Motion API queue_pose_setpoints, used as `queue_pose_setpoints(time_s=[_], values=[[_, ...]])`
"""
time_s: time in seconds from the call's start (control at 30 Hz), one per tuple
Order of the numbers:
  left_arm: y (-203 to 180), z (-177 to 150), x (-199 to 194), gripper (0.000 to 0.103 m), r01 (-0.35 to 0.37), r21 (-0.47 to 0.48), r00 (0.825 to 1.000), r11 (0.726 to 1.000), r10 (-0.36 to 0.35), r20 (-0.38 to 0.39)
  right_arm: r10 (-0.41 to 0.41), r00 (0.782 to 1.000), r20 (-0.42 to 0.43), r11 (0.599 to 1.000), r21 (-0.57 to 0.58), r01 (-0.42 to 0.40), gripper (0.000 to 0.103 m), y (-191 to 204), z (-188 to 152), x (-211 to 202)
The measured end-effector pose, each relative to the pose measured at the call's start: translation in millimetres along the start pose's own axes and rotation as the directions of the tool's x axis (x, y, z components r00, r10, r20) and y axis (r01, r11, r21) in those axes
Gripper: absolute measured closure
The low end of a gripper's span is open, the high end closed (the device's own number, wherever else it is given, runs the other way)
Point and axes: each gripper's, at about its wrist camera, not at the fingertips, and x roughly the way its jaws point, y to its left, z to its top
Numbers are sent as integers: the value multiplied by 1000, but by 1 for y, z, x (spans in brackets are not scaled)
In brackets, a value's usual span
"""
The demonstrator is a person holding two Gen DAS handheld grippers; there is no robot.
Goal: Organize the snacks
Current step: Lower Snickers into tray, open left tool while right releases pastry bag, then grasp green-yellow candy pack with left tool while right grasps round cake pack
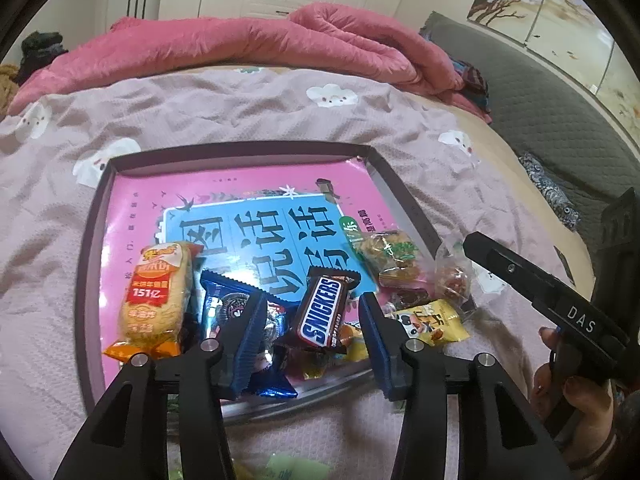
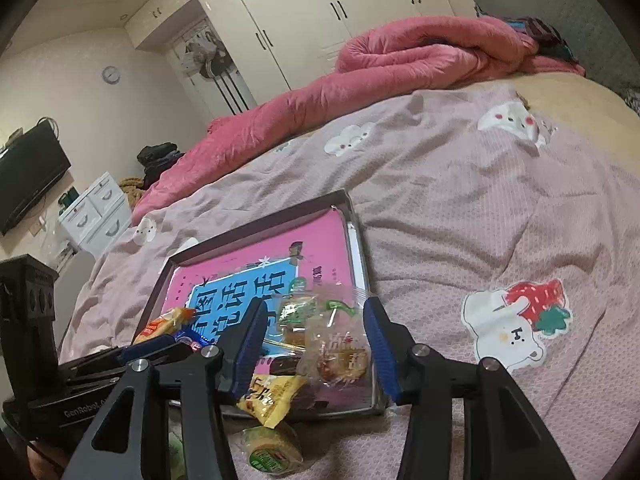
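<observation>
A dark-rimmed tray (image 1: 92, 264) lined with a pink and blue book cover lies on the bed. At its near end sit a rice-cracker pack (image 1: 154, 300), a blue Oreo pack (image 1: 224, 308), a Snickers bar (image 1: 324, 308), a yellow pack (image 1: 430, 320) and clear-wrapped pastries (image 1: 390, 256). My left gripper (image 1: 311, 304) is open, with the Snickers lying loose between its blue pads. My right gripper (image 2: 315, 308) is open around a clear-wrapped pastry (image 2: 340, 356) at the tray's (image 2: 356, 240) near right corner. The yellow pack (image 2: 272, 396) hangs over the near rim.
A round green-labelled pastry (image 2: 272, 448) lies on the pink sheet in front of the tray. A rolled pink quilt (image 1: 240, 44) runs along the far side of the bed. White wardrobes (image 2: 304, 20), a drawer chest (image 2: 96, 208) and a wall TV (image 2: 28, 176) stand beyond.
</observation>
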Motion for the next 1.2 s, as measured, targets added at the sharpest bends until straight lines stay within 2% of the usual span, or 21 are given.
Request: queue_pose_setpoints(time_s=[0.37, 0.63, 1.2], values=[[-3, -4, -22, 38, -35, 19, 999, 999, 35, 15, 30, 999, 37, 988, -154, -24, 46, 34, -5, -21], [-2, -11, -33, 31, -63, 25, 998, 998, 63, 9, 38, 999, 15, 981, -193, -35, 43, 45, -13, -28], [4, -27, -54, 28, -99, 43, 995, 994, 99, -13, 33, 998, -52, 975, -217, -44, 36, 56, -30, -38]])
